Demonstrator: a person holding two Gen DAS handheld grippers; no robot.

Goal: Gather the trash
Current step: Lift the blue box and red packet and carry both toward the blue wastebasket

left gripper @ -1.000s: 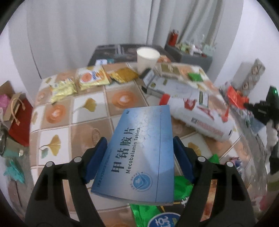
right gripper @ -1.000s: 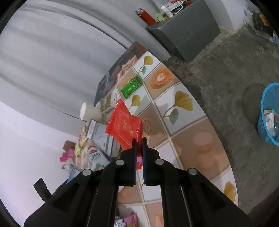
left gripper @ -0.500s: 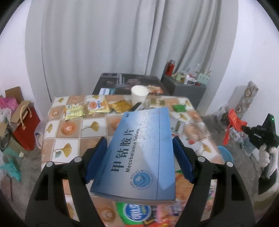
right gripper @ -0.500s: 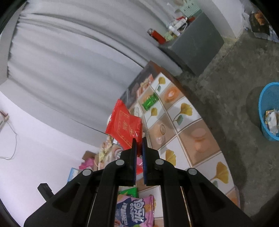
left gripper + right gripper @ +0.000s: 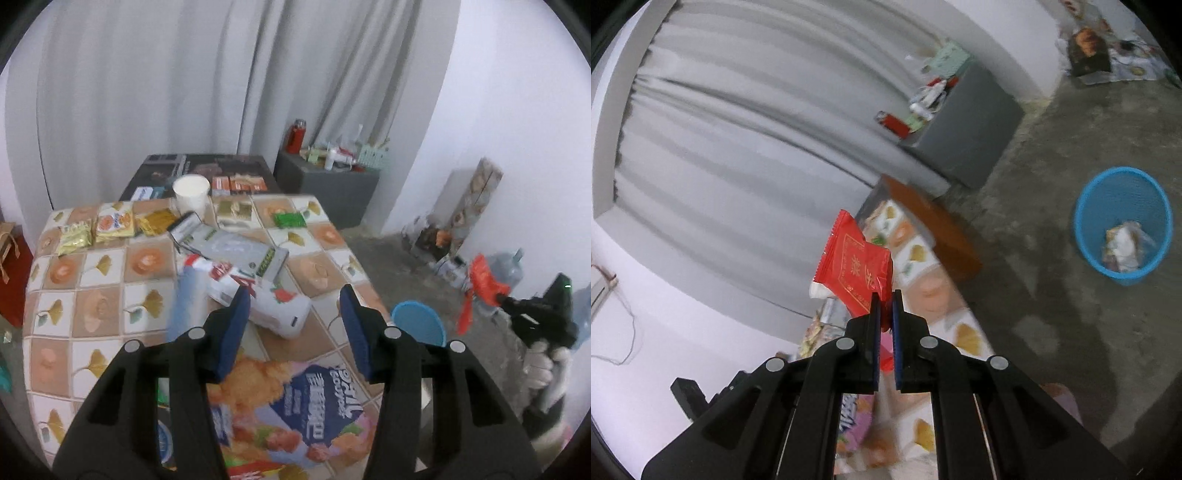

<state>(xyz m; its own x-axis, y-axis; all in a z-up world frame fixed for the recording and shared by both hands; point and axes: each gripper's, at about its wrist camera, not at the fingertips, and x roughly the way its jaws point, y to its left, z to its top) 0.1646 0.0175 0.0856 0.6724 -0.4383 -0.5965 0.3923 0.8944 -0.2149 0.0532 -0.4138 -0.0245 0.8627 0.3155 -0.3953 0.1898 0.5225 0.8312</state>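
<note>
Dropped from the left claw (image 5: 293, 328), now closing on nothing: blue box (image 5: 184, 302) blurred above the counter (image 5: 110, 295); right claw (image 5: 885, 325) pinching red packet (image 5: 855, 266).

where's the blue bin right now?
The blue bin stands on the concrete floor at the right of the right wrist view, apart from the table, with some trash inside. In the left wrist view its rim shows past the table's right edge.

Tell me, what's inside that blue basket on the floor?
The blue basket holds a few crumpled wrappers at the bottom, pale with some orange. Anything beneath them is covered, and the blur hides their print.
</note>
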